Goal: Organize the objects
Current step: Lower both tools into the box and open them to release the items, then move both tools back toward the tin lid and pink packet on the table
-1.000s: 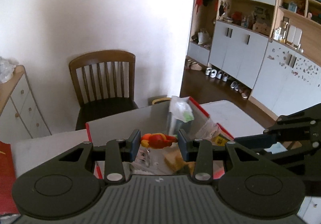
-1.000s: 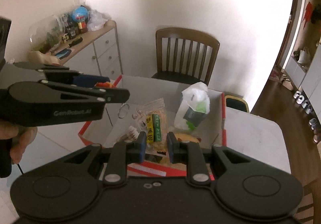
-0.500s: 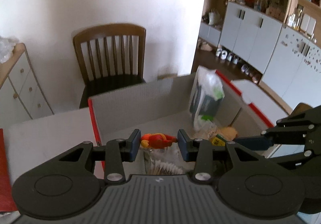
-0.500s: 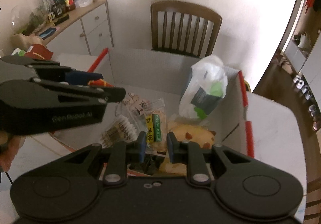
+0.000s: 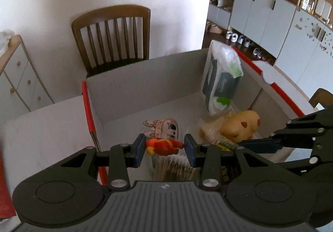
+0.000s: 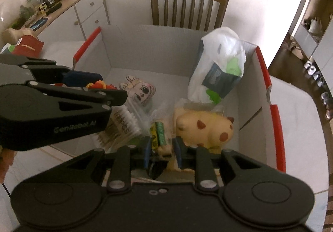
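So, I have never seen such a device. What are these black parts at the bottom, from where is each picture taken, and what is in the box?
No robot here: a person holds one two-finger gripper in each hand, each with a camera looking along its fingers. One picture is from the left gripper, which is shut on a small red and yellow toy. The other is from the right gripper; its jaws are opening, and I cannot tell whether it holds anything. Both hang over an open box on a white table. Inside lie a plastic bag, a yellow spotted toy, a pack of cotton swabs, a cartoon-face item and a green snack packet.
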The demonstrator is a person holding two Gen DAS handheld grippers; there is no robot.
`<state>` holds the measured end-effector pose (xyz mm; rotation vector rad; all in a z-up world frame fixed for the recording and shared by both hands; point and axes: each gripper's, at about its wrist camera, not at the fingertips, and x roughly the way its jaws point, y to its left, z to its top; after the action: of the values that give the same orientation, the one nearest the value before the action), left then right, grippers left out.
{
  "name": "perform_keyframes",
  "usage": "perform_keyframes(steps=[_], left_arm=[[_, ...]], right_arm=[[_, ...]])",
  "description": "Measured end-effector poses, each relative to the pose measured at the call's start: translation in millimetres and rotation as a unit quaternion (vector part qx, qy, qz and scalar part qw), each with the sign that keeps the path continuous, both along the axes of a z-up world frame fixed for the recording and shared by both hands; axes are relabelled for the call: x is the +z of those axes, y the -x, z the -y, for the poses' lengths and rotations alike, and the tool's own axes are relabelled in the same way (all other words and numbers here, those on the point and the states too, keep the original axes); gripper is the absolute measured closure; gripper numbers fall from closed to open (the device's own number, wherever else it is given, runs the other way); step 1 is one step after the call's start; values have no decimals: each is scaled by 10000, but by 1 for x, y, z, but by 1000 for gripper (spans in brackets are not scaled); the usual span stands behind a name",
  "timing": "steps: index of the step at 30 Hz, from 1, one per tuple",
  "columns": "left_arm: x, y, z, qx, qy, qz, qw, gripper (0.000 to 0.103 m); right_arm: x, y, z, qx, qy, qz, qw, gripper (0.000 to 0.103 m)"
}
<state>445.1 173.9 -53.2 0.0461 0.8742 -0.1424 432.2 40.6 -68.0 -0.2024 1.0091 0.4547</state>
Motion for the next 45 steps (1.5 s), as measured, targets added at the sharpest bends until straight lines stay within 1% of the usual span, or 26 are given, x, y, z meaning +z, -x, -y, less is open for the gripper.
perform_keyframes(steps=[2, 6, 8, 10, 12, 14, 24, 30, 34, 38, 39, 41, 45], left_arm=[[-4, -2, 1, 52, -36, -102, 9999, 64], [-9, -5, -1, 100, 9, -239, 9997, 64], [-10, -4, 0, 89, -41, -249, 9996, 63], [-10, -4, 0, 91, 16, -266, 9996, 58], [-8, -2, -1, 114, 92, -237, 9996, 46], [-6, 1, 1, 127, 99, -179, 9997, 41], [16, 19, 12, 83, 241, 46, 9997, 41], [38, 38, 20, 62, 330, 267, 9991, 41], [52, 54, 28, 4, 322, 413, 9986, 41], [65, 71, 37, -75, 345, 542, 9979, 41], [68, 76, 39, -90, 338, 578, 9977, 40], [73, 86, 43, -114, 355, 641, 9973, 34], [81, 105, 51, -130, 464, 707, 9963, 33]], right_arm=[[0, 0, 1, -3, -26, -5, 10000, 77], [2, 2, 5, 1, -134, -8, 9999, 74], [4, 3, 8, 16, -179, -13, 9998, 70], [6, 5, 11, 19, -234, -20, 9997, 68], [8, 7, 14, 19, -281, -21, 9996, 66], [12, 10, 17, 33, -301, 24, 9995, 65], [36, 28, 34, 109, -437, 218, 9987, 59], [55, 46, 45, 226, -558, 375, 9975, 55], [68, 60, 56, 296, -672, 489, 9961, 53], [78, 75, 67, 401, -788, 549, 9946, 48], [80, 79, 71, 442, -809, 564, 9941, 48], [84, 87, 76, 477, -837, 606, 9935, 46], [91, 104, 91, 521, -912, 676, 9922, 41]])
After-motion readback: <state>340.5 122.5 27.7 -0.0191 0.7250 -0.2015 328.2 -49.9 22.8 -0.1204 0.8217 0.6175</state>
